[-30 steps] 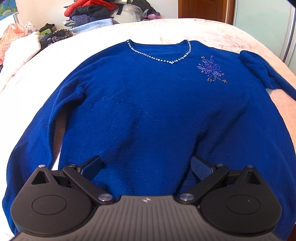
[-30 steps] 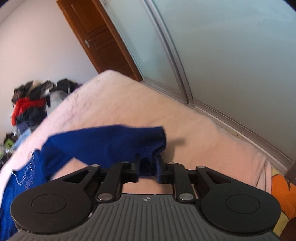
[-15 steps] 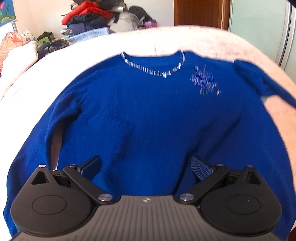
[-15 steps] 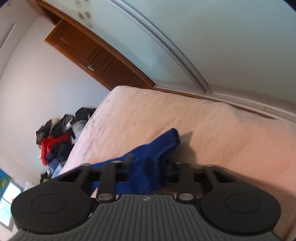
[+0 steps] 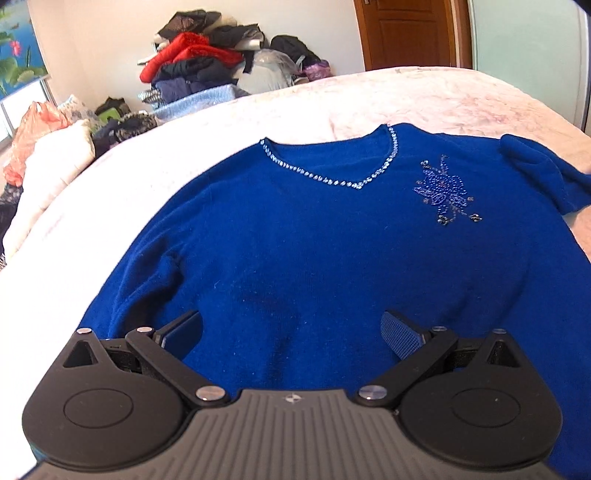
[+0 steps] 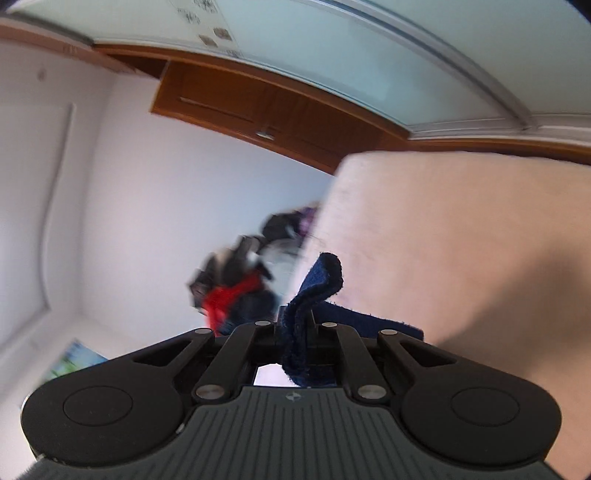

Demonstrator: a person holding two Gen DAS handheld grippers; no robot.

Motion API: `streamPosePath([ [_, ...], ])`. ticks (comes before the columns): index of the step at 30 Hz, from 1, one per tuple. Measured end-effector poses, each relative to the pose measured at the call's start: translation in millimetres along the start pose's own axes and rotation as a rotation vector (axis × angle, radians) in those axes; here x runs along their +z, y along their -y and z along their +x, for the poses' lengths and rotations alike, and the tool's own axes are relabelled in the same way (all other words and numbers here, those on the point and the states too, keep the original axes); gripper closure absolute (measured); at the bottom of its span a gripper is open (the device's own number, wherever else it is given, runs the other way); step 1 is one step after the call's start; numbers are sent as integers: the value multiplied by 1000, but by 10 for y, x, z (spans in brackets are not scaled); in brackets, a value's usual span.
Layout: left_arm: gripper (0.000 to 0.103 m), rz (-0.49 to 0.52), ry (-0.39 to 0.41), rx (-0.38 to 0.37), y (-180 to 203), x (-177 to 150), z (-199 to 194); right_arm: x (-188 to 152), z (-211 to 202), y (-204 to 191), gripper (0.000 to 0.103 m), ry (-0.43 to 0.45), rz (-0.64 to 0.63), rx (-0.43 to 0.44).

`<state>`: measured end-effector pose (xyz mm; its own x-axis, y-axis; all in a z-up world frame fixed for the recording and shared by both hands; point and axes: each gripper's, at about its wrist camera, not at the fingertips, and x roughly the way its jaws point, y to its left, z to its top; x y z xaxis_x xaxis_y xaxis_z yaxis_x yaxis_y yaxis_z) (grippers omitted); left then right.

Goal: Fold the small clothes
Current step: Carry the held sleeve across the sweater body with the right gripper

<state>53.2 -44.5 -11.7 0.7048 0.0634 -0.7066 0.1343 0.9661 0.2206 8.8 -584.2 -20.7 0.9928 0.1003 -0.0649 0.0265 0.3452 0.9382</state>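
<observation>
A blue sweater [image 5: 314,243] with a beaded neckline and a beaded flower on the chest lies flat, front up, on the pale pink bed [image 5: 424,96]. My left gripper [image 5: 291,332] is open and empty, held just above the sweater's lower body. Its right sleeve runs off the right edge of the left wrist view. My right gripper [image 6: 295,332] is shut on the cuff of that blue sleeve [image 6: 314,291] and holds it up off the bed; the view is rolled sideways.
A heap of clothes [image 5: 207,70] is piled beyond the far side of the bed. White bedding and an orange bag [image 5: 40,140] lie at the left. A wooden door [image 5: 410,33] and frosted glass sliding panels [image 5: 528,48] stand at the back right.
My right gripper has lifted the sleeve cuff off the bed and rolled sideways. My left gripper has tipped upwards a little and stays open above the sweater.
</observation>
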Motion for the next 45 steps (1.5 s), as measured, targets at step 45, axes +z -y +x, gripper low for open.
streamPosePath([
  [45,0,-104,-60,22,-525,111,608,-2731,2269,-1174,92,-582,-352,-4],
])
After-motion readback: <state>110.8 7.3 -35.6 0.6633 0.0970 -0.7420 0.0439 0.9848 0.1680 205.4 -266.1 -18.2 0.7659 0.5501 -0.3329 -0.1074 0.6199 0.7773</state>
